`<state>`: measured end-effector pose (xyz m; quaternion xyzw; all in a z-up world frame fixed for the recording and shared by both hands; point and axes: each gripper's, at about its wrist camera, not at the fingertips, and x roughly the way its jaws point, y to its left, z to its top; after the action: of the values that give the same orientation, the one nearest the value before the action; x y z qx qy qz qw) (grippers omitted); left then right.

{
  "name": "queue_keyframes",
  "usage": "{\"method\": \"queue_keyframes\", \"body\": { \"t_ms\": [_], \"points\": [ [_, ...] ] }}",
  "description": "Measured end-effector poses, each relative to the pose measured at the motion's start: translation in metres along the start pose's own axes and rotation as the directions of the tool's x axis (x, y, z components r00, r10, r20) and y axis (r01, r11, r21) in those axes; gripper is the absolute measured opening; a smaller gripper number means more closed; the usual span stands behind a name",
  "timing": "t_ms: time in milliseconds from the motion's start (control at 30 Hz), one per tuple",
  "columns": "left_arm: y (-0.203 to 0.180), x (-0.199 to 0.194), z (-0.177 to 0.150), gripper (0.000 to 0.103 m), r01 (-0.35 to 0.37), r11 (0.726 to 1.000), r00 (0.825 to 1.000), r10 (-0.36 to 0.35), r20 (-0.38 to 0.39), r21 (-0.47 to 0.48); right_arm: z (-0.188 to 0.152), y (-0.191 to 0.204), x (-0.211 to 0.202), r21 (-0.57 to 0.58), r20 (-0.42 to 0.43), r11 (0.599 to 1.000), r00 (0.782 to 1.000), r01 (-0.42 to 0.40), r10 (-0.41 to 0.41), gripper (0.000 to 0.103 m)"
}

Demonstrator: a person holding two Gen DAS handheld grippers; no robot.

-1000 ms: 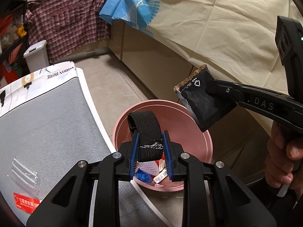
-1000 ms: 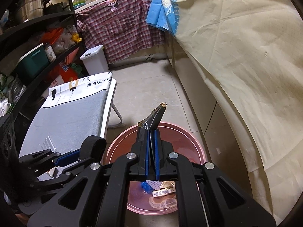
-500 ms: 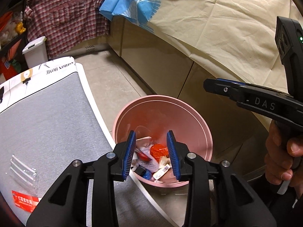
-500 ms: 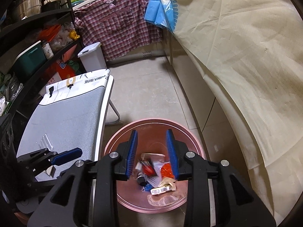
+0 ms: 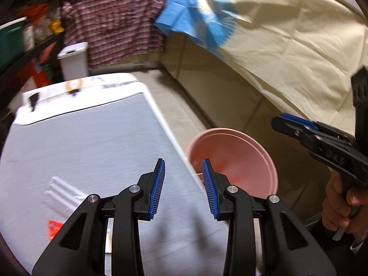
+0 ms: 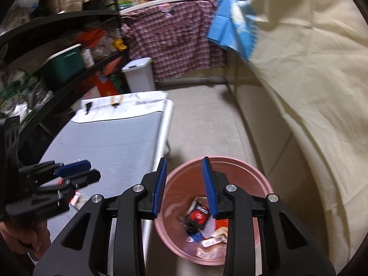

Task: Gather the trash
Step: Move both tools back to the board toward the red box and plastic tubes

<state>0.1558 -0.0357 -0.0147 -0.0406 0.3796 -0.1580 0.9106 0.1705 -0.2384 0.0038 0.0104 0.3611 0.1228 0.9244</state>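
A pink bin (image 5: 232, 154) stands on the floor beside the grey table (image 5: 80, 142); in the right wrist view the bin (image 6: 230, 163) holds several wrappers and a black packet (image 6: 198, 215). My left gripper (image 5: 183, 184) is open and empty above the table's right edge. My right gripper (image 6: 184, 184) is open and empty above the bin's left rim; it also shows at the right of the left wrist view (image 5: 289, 124). On the table lie a clear plastic piece (image 5: 62, 188) and a red wrapper (image 5: 54, 228).
A white lidded bin (image 6: 139, 74) stands on the floor at the back by a hanging plaid shirt (image 6: 174, 39). Black shelves (image 6: 57, 53) full of goods line the left. A beige sheet (image 6: 310, 87) covers the counter on the right.
Both grippers opened and dropped a black strap and a black packet into the bin. Since then both have swung left, the left one from over the bin to over the table edge.
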Motion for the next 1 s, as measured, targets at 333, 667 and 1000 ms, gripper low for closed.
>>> {"method": "queue_keyframes", "body": {
  "t_ms": [333, 667, 1000],
  "points": [
    [0.089, -0.051, -0.01, 0.034, -0.143, 0.985, 0.989, 0.146, 0.017, -0.101, -0.015, 0.081, 0.019, -0.132, -0.019, 0.98, 0.989, -0.148, 0.147, 0.032],
    [0.162, -0.113, -0.019, 0.034, -0.23, 0.944, 0.968, 0.248, 0.046, -0.236, -0.045, 0.159, 0.058, -0.248, -0.115, 0.926, 0.958, -0.285, 0.264, 0.047],
    [0.189, -0.126, -0.022, 0.034, -0.24, 0.928, 0.963, 0.265, 0.052, -0.285, -0.072, 0.2, 0.101, -0.309, -0.263, 0.875, 0.918, -0.372, 0.297, 0.069]
  ]
}}
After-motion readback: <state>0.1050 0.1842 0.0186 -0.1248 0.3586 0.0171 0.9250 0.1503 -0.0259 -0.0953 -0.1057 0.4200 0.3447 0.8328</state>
